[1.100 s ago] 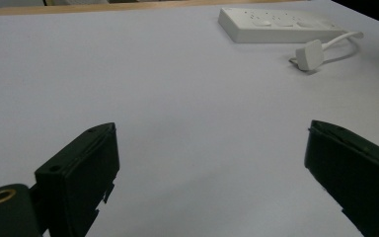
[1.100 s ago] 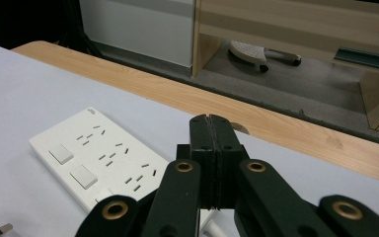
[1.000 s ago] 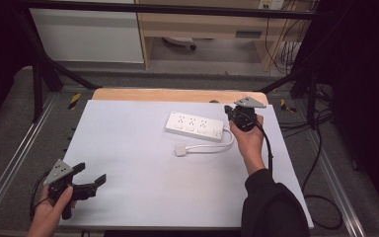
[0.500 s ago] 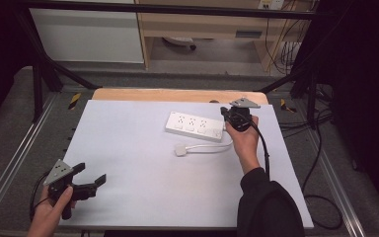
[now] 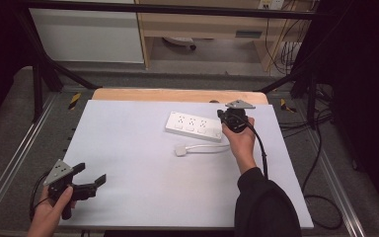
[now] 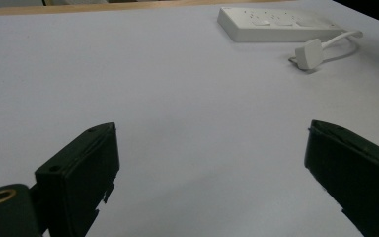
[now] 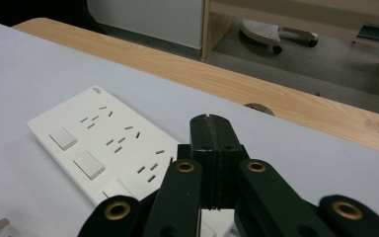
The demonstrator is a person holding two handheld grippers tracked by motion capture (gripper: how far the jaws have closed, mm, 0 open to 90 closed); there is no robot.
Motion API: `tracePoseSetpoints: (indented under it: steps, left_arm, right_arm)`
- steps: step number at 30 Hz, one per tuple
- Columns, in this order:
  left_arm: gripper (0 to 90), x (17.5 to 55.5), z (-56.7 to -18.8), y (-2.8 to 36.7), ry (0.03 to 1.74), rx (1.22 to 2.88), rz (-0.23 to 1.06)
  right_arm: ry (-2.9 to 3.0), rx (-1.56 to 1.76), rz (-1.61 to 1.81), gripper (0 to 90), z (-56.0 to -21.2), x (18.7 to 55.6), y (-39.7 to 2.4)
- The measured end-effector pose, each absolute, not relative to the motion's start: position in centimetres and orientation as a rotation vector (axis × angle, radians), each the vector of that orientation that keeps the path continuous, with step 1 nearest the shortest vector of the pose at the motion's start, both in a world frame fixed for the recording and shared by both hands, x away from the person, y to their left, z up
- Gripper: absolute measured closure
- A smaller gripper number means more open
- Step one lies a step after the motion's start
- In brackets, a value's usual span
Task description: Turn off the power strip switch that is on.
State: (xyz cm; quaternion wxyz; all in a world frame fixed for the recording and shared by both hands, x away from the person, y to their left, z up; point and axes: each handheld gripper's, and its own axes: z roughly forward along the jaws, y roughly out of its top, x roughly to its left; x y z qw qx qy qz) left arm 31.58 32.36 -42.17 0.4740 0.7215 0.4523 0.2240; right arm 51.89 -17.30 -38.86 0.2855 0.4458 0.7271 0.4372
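A white power strip (image 5: 193, 126) lies on the white table top (image 5: 143, 163), with its white cable and plug (image 5: 180, 150) curled in front of it. My right gripper (image 5: 222, 117) hovers at the strip's right end, jaws shut together with nothing between them. The right gripper view has those shut jaws over the strip (image 7: 98, 148) near its end switch. My left gripper (image 5: 90, 175) rests at the table's near left corner, open and empty. Far ahead in the left gripper view lie the strip (image 6: 276, 23) and plug (image 6: 308, 54).
A wooden strip (image 5: 177, 95) borders the table's far edge. Metal frame rails run along both sides. Black cables (image 5: 321, 148) hang off the right side. A chair base (image 7: 271, 32) stands on the floor beyond the table.
My right gripper has shifted slightly left and nearer, closer to the strip's right end. The left gripper has stayed put.
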Motion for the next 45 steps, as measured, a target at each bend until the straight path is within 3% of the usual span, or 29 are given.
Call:
tracePoseSetpoints:
  steps: [45]
  left_arm:
    - [6.6, 31.6, -42.2, 32.4, 1.105, 1.772, 0.546]
  right_arm:
    - [2.101, 1.162, 1.117, 90.0, -41.8, 51.8, -13.8]
